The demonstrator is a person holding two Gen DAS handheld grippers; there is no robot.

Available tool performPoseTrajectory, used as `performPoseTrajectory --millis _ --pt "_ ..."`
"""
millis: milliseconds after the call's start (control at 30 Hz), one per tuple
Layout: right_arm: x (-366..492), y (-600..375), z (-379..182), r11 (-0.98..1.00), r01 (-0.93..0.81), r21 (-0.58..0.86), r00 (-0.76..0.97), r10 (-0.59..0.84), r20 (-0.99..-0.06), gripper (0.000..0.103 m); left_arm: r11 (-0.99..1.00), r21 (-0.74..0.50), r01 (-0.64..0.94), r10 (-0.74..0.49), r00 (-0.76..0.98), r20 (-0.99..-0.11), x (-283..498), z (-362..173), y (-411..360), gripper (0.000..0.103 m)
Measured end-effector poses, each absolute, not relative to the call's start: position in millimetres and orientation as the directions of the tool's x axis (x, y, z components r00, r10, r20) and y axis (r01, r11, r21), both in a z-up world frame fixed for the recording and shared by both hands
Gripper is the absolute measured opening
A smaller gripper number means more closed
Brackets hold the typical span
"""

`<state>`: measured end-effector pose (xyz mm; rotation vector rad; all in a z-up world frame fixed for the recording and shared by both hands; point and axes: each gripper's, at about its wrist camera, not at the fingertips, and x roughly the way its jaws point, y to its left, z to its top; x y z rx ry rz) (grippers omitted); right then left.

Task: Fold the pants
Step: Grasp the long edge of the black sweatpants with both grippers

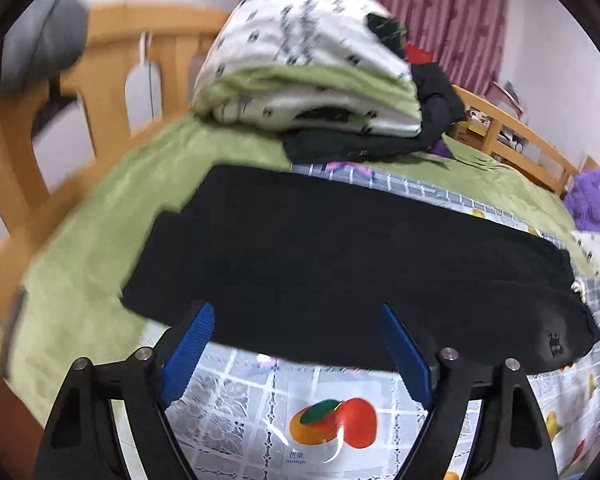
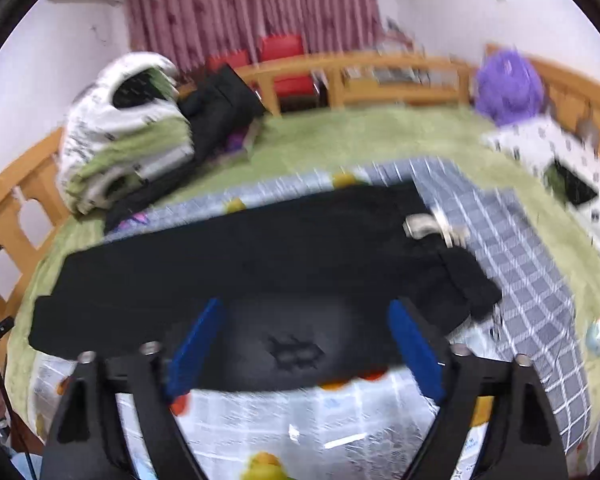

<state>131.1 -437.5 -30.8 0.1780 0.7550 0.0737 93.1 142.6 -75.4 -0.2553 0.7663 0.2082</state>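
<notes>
We list one bed (image 1: 80, 256), green-covered: checked fruit-print cloth (image 1: 320, 408) near edge, bearing black pants (image 1: 340, 260); folded bedding (image 1: 300, 72) far corner.

Small print sits under the fruit picture (image 1: 334, 423) on the plastic sheet (image 1: 236, 408), too blurred to read. Nothing else carries legible text in either view.

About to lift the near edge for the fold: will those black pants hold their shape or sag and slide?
The black fabric pants lie flat and limp on the glossy fruit-print plastic sheet, so they will probably droop between the claws. That slick sheet may let them slide. The waist end, bunched with pale drawstrings, looks thicker, likely heavier.
</notes>
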Motion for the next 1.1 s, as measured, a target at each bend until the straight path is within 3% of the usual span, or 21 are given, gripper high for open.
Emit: performPoseTrajectory --millis 100,333,667,733,767,833,867,900,1100 --pt "138.9 -455.3 -72.3 0.975 0.033 0.218 0.675 0.139 -0.725 0.072 0.924 -0.229 -0.307 0.036 0.665 -0.746 98.2 -113.5 158.9 0.068" --pt "134.2 -470.4 -151.2 0.957 0.072 0.282 0.594 0.186 -0.783 0.073 0.852 -0.360 -0.381 -0.054 0.619 -0.783 98.6 -175.8 177.0 0.066" --pt "153.1 -483.0 -183.5 0.877 0.159 0.453 0.606 0.275 -0.747 0.073 0.808 -0.437 -0.395 -0.086 0.655 -0.750 118.3 -192.1 188.7 0.066" --pt "157.7 -478.6 -183.8 0.879 0.160 0.448 0.613 0.267 -0.743 0.072 0.776 -0.475 -0.414 -0.094 0.669 -0.737 123.5 -193.2 194.5 0.059" --pt "160.1 -475.6 -183.4 0.881 0.159 0.445 0.611 0.266 -0.746 0.068 0.767 -0.483 -0.423 -0.093 0.671 -0.736 123.8 -194.0 196.7 0.055" --pt "165.2 -467.9 -182.4 0.890 0.163 0.425 0.602 0.251 -0.758 0.050 0.755 -0.483 -0.444 -0.082 0.666 -0.741 125.3 -195.3 201.5 0.035" --pt "167.3 -465.0 -182.0 0.896 0.164 0.412 0.597 0.242 -0.765 0.031 0.756 -0.472 -0.453 -0.075 0.657 -0.750 126.6 -195.5 202.9 0.029" --pt "170.6 -461.0 -181.6 0.901 0.163 0.403 0.585 0.240 -0.774 0.024 0.762 -0.459 -0.457 -0.069 0.647 -0.760 129.1 -195.4 203.7 0.015" --pt "173.5 -453.6 -154.8 0.916 0.151 0.372 0.623 0.204 -0.755 0.018 0.803 -0.450 -0.391 -0.075 0.683 -0.727 120.9 -166.0 205.3 0.009"
